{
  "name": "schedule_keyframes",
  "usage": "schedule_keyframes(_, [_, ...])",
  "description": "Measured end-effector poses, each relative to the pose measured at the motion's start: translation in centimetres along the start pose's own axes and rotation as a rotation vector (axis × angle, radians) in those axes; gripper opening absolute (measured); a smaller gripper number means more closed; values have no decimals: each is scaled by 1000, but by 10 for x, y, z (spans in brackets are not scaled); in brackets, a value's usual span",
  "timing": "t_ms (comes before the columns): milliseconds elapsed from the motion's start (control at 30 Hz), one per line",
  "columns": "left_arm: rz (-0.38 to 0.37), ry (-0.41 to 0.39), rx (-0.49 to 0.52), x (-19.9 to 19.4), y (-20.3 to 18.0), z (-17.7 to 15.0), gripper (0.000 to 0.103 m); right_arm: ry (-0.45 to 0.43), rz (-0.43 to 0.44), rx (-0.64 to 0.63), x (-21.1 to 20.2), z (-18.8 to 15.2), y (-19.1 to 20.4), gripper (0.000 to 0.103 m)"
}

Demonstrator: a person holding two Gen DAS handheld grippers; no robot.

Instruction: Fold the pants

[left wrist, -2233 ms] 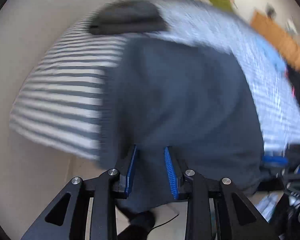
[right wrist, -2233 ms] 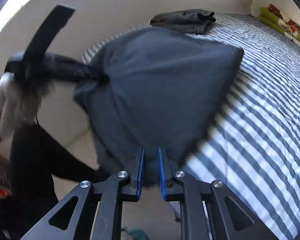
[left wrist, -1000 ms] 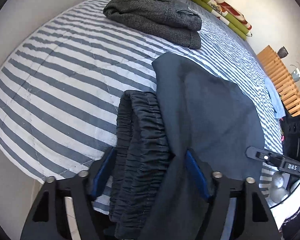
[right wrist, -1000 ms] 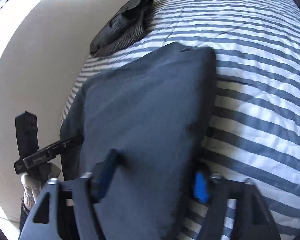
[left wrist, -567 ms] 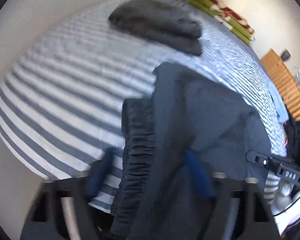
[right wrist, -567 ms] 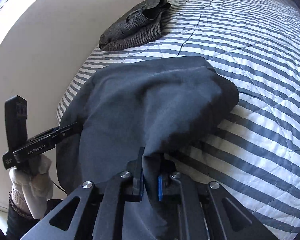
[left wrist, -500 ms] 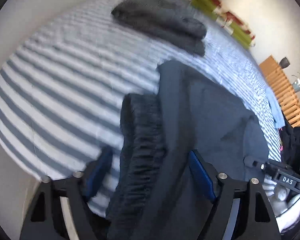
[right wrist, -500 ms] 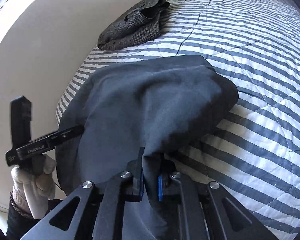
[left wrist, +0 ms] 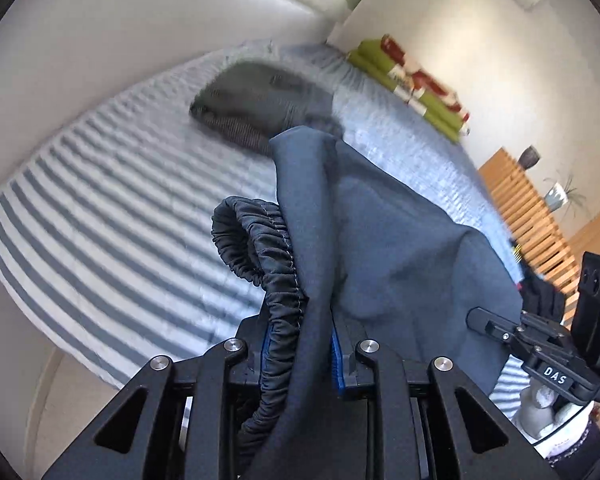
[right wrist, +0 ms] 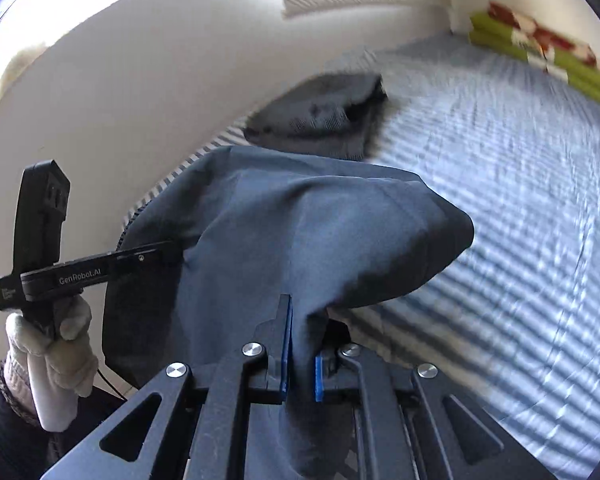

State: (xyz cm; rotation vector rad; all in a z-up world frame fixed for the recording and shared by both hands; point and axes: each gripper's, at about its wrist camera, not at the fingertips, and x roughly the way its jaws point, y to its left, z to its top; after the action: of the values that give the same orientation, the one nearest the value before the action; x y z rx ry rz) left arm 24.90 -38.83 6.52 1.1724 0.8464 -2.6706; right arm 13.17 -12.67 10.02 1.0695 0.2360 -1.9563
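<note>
Pants (left wrist: 380, 220), dark slate-blue, one pair, hung lifted between two hand-held grippers above the near edge of a striped bed (left wrist: 100, 200). Gathered elastic waistband (left wrist: 268, 248) curled in a loop at the left side of the garment and ran down between the left gripper's (left wrist: 300, 344) blue pads. Folded far edge of the cloth (right wrist: 440, 220) bulged out over the bedcover in the right wrist view; whether it touched the cover could not be told.

Left gripper: jaws closing, narrow, with waistband and a fold of cloth filling the gap and both pads against the fabric. In the right wrist view it showed side-on at the left, its tip buried in the garment's edge, held by a hand in a pale glove (right wrist: 52, 344).

Right gripper (right wrist: 302, 360): jaws nearly together, pinching a thin fold of the pants between the blue pads. In the left wrist view it appeared at the lower right, its fingers (left wrist: 496, 324) meeting the cloth's right edge.

Bed: quilted cover in grey and white stripes, set against a white wall (left wrist: 120, 32).

Grey garment (left wrist: 260, 108), folded, lay on the bed beyond the pants, near the wall, blurred.

Green and red patterned cushion (left wrist: 416, 80) lay along the far end of the bed.

Wooden slatted furniture (left wrist: 528, 208) stood beyond the bed on the right, a dark vase (left wrist: 530, 156) above it.
</note>
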Motion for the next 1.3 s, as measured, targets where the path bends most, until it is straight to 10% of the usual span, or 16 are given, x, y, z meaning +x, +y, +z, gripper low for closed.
schedule_keyframes(333, [49,-166,101,-40,-26,120,23,-171,-52,-126,-17,113,17,8])
schedule_keyframes(667, [144,-235,141,6,-14,246,23,-239,-92,-126,52,222,-5,8])
schedule_keyframes(1133, [179,-161,72,144,69,353,24,-162,-96,-49,184,292,-55,8])
schedule_keyframes(1300, [283,-28,70,208,95,360,45,-46,-221,-30,225,288,-79,24])
